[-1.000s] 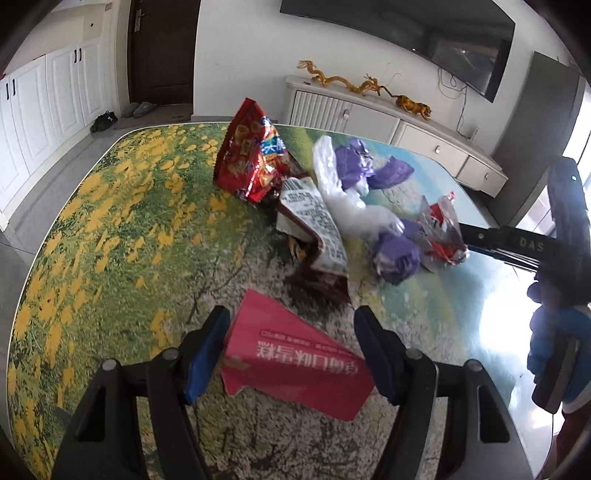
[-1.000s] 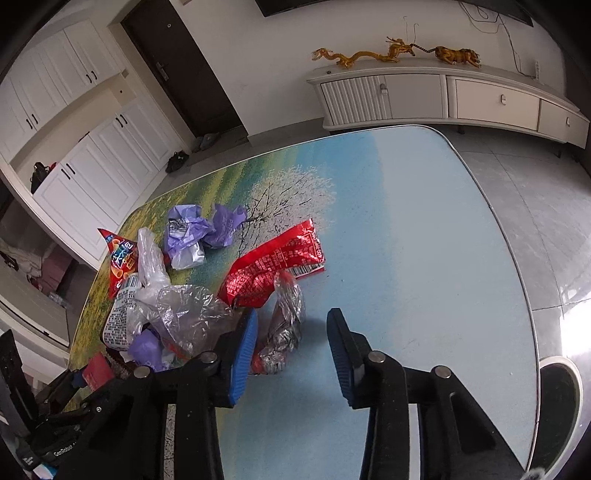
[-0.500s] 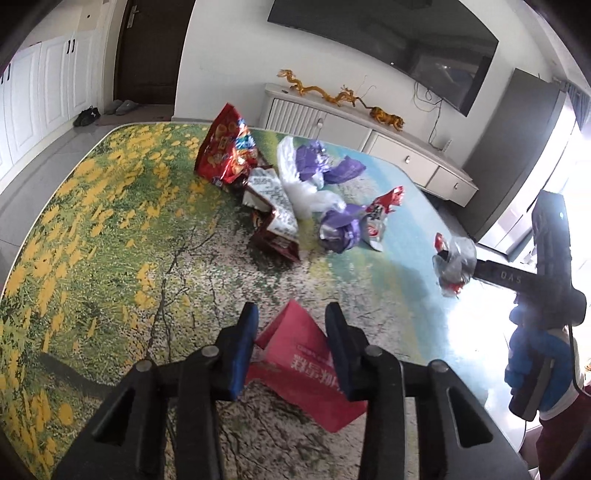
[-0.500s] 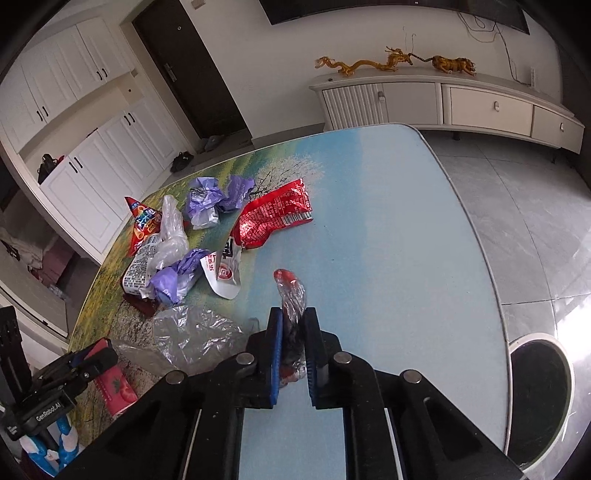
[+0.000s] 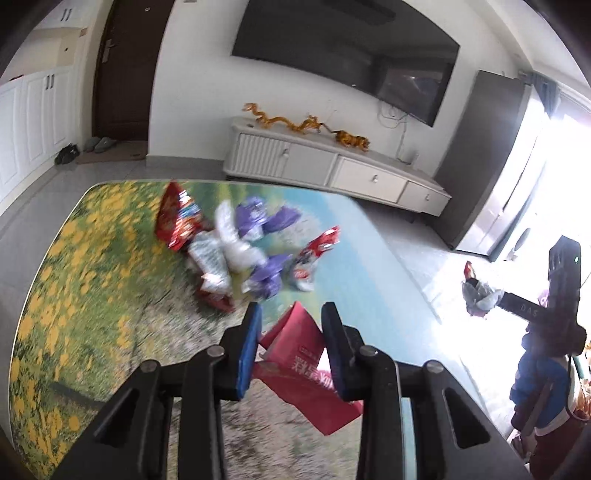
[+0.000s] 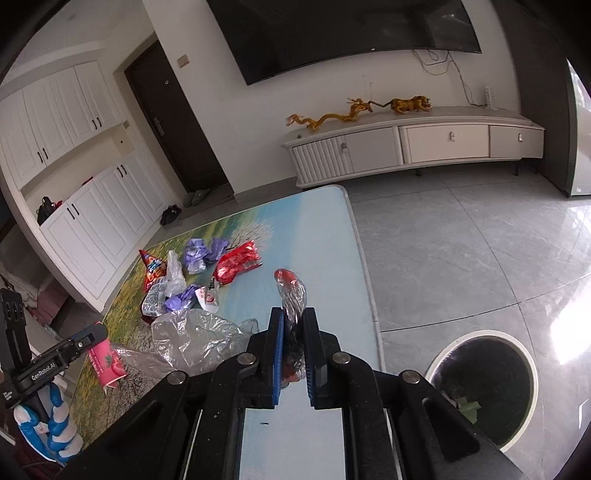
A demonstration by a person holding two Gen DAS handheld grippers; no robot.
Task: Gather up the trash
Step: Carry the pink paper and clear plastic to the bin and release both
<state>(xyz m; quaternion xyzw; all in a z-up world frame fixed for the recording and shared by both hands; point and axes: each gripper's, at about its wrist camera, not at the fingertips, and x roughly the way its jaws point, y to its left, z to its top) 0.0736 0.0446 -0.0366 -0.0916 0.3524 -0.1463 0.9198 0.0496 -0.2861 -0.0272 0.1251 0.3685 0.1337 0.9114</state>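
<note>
A large black flat television (image 6: 343, 33) hangs on the white wall across the top of the right wrist view. Under it, right of centre, stands a long low cream sideboard (image 6: 413, 147) with drawers, carrying golden dragon figurines (image 6: 332, 114) (a second golden animal sits further right). A dark brown door (image 6: 170, 122) fills the upper left, beside white panelled cupboards (image 6: 85, 192). Glossy grey floor tiles (image 6: 461, 258) spread over the right half.
</note>
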